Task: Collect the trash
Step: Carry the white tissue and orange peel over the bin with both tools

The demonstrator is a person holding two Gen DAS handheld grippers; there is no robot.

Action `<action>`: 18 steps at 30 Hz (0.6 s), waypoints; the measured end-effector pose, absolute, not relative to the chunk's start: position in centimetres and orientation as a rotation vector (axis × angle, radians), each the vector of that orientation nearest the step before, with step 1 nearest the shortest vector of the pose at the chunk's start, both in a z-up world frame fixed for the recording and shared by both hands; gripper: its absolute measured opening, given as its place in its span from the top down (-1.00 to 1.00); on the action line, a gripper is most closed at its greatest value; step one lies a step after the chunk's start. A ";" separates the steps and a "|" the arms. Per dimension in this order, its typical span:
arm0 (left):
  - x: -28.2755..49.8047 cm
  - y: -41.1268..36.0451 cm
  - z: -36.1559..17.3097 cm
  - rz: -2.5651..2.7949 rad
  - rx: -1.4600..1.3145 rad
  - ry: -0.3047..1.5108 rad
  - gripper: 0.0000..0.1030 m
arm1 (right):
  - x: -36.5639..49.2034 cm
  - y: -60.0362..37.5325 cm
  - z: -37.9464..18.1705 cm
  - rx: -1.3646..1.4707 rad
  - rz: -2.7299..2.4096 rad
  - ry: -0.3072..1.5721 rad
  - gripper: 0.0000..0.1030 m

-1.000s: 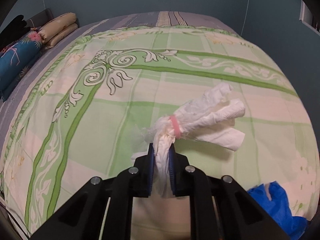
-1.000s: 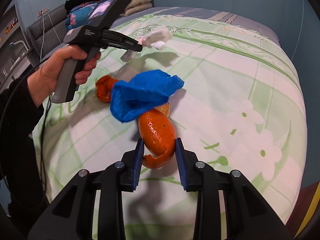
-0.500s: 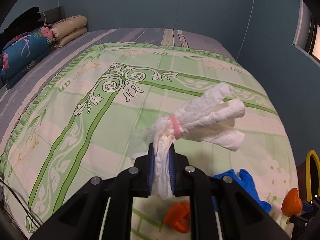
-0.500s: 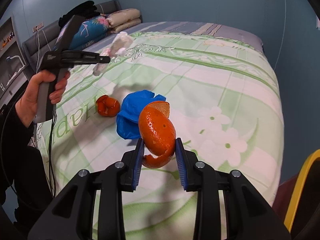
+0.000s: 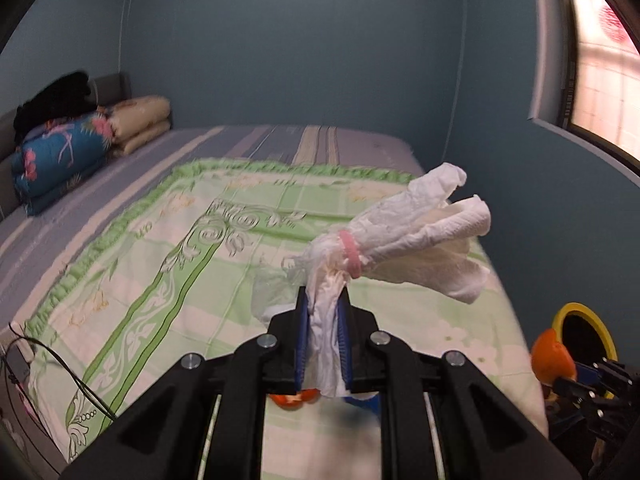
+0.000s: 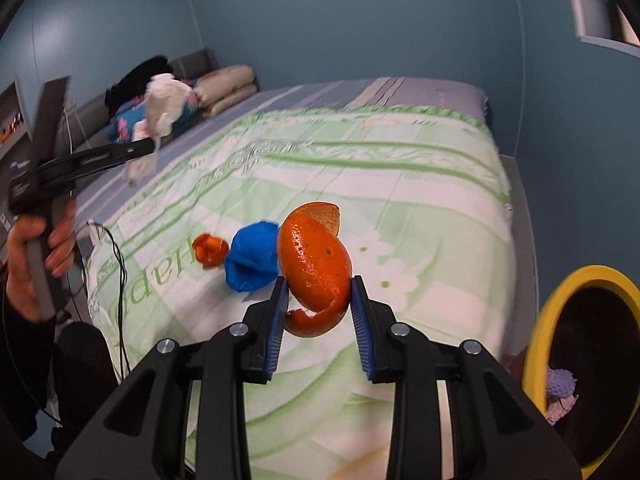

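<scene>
Left gripper: jaws were clamped on the thin tail of a white tissue bundle, which was cinched by a pink band. The bulk of the bundle stuck out beyond the jaws toward the right of the left wrist frame, clear of the bed. Holding it by the gathered tail probably kept the loose paper together for carrying.

Right gripper: jaws were closed against both sides of an orange peel, gripped low on the peel so that its curved shell stood above the pads, off the bed.

In the right wrist view, a bin with a yellow rim sat at the lower right, beside the bed. I judged it the likely destination for both loads; both items appeared lifted for that carry.

Two items were left on the bedspread at centre left of the right wrist frame: a blue glove and, just beside it, a smaller peel piece.

Obscured or unclear:
- The bin was cut off by the frame edge; its contents were dark, with a purplish object only partly legible
- In the left wrist view, the glove and small peel were hidden behind the jaws and blurred
- The person's hand on the left handle was blurred
</scene>
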State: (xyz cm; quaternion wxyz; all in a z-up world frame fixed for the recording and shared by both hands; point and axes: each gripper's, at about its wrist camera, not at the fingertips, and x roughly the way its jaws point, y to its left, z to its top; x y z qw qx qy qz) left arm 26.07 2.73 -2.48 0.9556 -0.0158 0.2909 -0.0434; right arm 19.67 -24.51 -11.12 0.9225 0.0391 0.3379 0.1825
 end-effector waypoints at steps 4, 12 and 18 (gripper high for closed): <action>23.5 -1.1 0.0 -0.140 0.009 0.530 0.76 | 18.2 -27.2 -9.4 0.110 0.321 0.635 0.43; 19.7 -7.9 2.7 -0.271 0.049 0.443 0.76 | 15.7 -33.2 -6.8 0.168 0.193 0.519 0.43; 18.1 -12.2 3.7 -0.351 0.074 0.392 0.76 | 13.5 -37.3 -5.8 0.196 0.101 0.455 0.43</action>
